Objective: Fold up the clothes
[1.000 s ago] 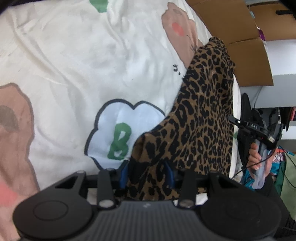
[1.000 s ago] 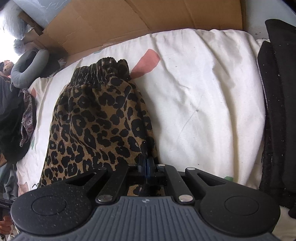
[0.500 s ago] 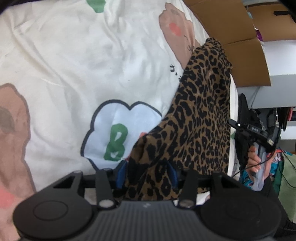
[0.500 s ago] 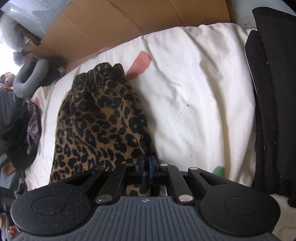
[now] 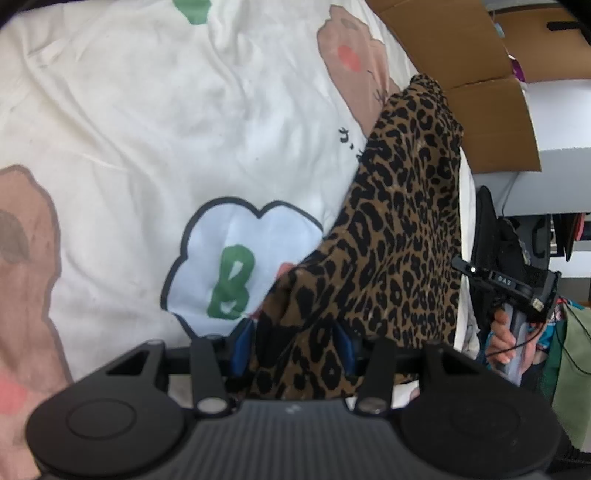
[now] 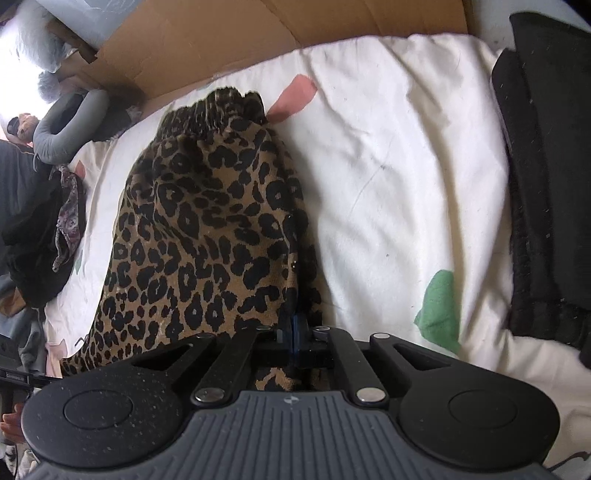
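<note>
A white quilted bed cover printed with brown, green and pale-blue cartoon shapes is seen to carry everything. On it, a brown leopard-print garment with a gathered elastic waistband is laid lengthwise, the waistband toward the far edge of the bed cover, beside flattened brown cardboard, and the other end lifted toward the near edge. A stack of black folded fabric is seen along the right edge of the bed cover in the right wrist view; it is judged to be clothing already dealt with, though that cannot be confirmed. A loose dark heap with a floral piece is seen off the left edge.

The task is judged to be at an early fold: the garment is held at its near end at two points and no crosswise fold is yet visible, so bringing the held end over to the waistband and smoothing are presumably left.

No container with visible contents is shown; the cardboard is flat or open, and what it holds cannot be told.

The left gripper is seen with blue pads set apart and a thick bunch of leopard fabric gripped between them. The right gripper is pinched tight on a thin edge of the same garment.
</note>
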Motion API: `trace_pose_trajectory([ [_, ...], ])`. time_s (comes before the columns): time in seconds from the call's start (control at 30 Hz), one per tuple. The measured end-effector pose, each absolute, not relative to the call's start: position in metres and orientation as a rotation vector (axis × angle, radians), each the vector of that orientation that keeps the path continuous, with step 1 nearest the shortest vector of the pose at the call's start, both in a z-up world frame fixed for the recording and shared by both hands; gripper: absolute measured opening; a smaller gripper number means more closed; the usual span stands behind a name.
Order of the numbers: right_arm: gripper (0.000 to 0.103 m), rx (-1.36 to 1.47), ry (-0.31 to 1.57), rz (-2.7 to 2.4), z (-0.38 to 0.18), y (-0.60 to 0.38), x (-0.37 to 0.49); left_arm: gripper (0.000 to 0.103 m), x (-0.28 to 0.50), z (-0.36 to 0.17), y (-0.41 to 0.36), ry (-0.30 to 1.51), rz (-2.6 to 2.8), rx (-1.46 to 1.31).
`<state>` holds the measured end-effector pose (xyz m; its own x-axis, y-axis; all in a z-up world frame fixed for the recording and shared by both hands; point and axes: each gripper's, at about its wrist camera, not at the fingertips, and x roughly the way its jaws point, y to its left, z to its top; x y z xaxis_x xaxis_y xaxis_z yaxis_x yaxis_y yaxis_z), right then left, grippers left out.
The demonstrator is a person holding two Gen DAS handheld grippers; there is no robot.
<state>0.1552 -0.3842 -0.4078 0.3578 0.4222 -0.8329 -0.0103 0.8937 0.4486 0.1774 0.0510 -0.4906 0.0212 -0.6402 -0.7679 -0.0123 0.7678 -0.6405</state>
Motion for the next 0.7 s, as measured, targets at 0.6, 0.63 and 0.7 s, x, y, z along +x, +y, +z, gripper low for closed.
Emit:
trace_pose_trajectory([
  [0.6, 0.0, 0.371, 1.238, 0.282, -0.409, -0.385, 0.123, 0.05, 0.174, -0.492, 0.051, 1.485, -0.537, -0.576],
  [0.63, 0.0, 0.382, 1.232, 0.273, -0.408, -0.386, 0.122, 0.05, 0.174, -0.492, 0.051, 1.485, -0.538, -0.576],
  [0.7, 0.0, 0.398, 1.225, 0.255, -0.407, -0.39, 0.122, 0.05, 0.173, -0.492, 0.051, 1.485, -0.54, -0.578],
])
